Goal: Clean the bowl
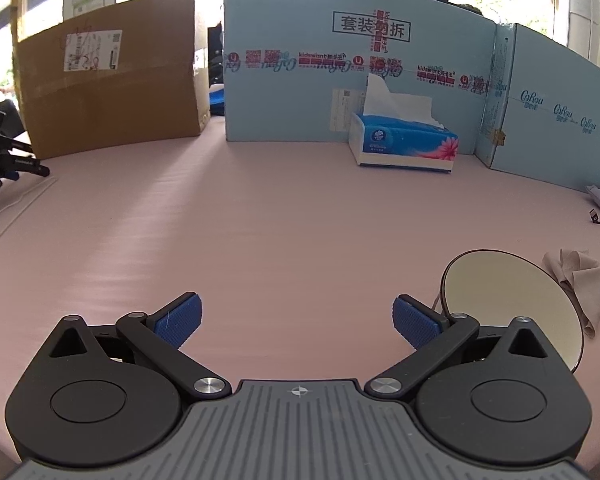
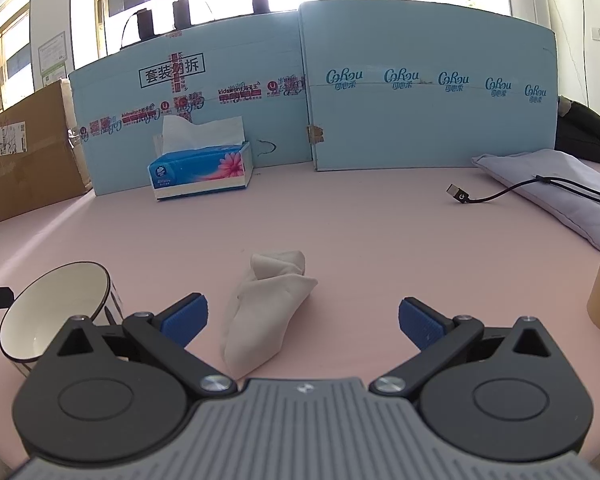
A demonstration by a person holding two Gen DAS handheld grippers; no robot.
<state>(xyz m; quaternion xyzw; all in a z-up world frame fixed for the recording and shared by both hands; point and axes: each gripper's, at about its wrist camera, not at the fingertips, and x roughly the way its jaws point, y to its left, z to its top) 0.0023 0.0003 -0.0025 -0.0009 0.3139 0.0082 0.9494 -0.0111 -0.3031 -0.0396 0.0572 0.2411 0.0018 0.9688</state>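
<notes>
Glazed and slippery, the bowl (image 2: 56, 312) left of your spread, empty right gripper (image 2: 303, 322) wants a rim pinch.

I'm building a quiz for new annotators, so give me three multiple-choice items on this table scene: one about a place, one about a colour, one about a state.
1. Where does the crumpled cloth lie in the right wrist view?
A. Inside the bowl
B. On the table, ahead of the right tool
C. On top of the tissue box

2. What colour is the tablecloth?
A. Pink
B. Green
C. Black

3. How does the left tool stand?
A. Shut on the bowl
B. Shut on the cloth
C. Open, holding nothing

Answers:
1 B: the cloth rests on the bare table just past the right tool, beside the bowl and far from the tissue box.
2 A: the cover is pale pink all over.
3 C: its blue pads are spread wide with only table between them.
</notes>
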